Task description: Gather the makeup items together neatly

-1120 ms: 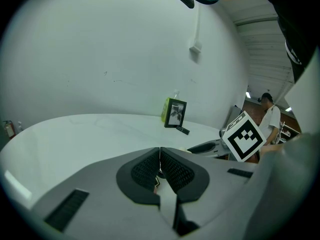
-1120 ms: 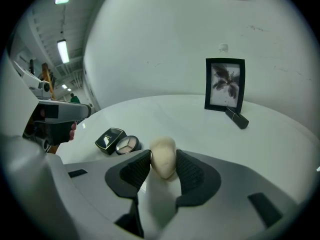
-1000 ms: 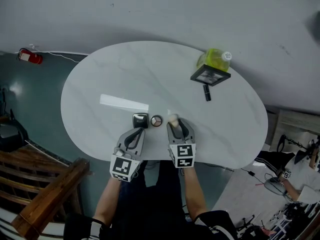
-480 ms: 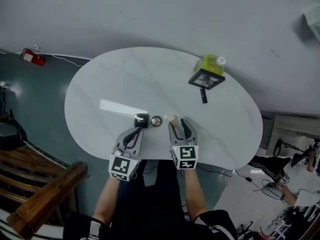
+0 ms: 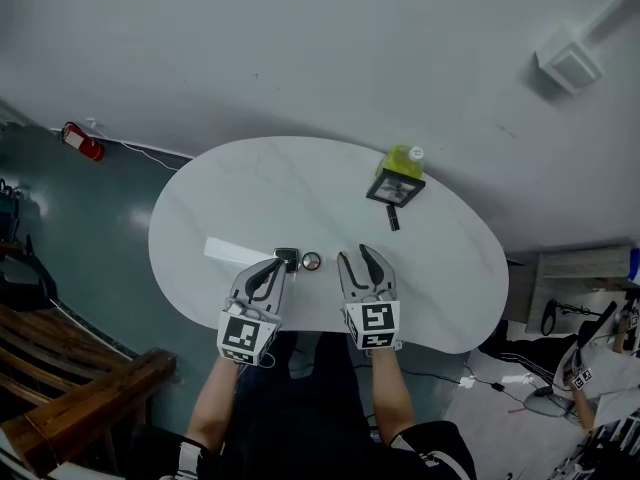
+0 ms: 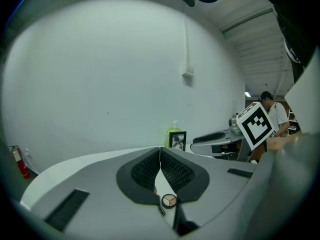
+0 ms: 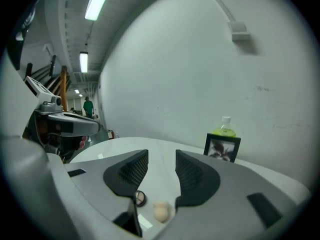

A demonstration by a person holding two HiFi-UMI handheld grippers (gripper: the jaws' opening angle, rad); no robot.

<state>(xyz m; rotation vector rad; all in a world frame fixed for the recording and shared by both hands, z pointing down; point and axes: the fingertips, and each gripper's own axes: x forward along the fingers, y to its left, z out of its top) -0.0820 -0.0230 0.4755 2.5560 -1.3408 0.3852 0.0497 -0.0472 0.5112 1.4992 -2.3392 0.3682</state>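
Your left gripper point(image 5: 268, 271) has its jaws pressed together with nothing in them, up over the near edge of the white tabletop point(image 5: 300, 183). Your right gripper point(image 5: 356, 258) is right beside it, jaws partway apart (they've just been opening) and nothing between the pads.

Makeup-wise, the dark square compact point(image 5: 287, 259) and the round compact point(image 5: 312, 261) sit side by side near the front edge, just past the left gripper's tips. The beige sponge point(image 7: 160, 211) only shows in the right gripper view, down below the jaws and just beside the round compact. The small dark tube point(image 5: 394, 222) is well apart on the far right side, just in front of the picture frame point(image 5: 396, 189), with the green bottle point(image 5: 406, 155) behind that.
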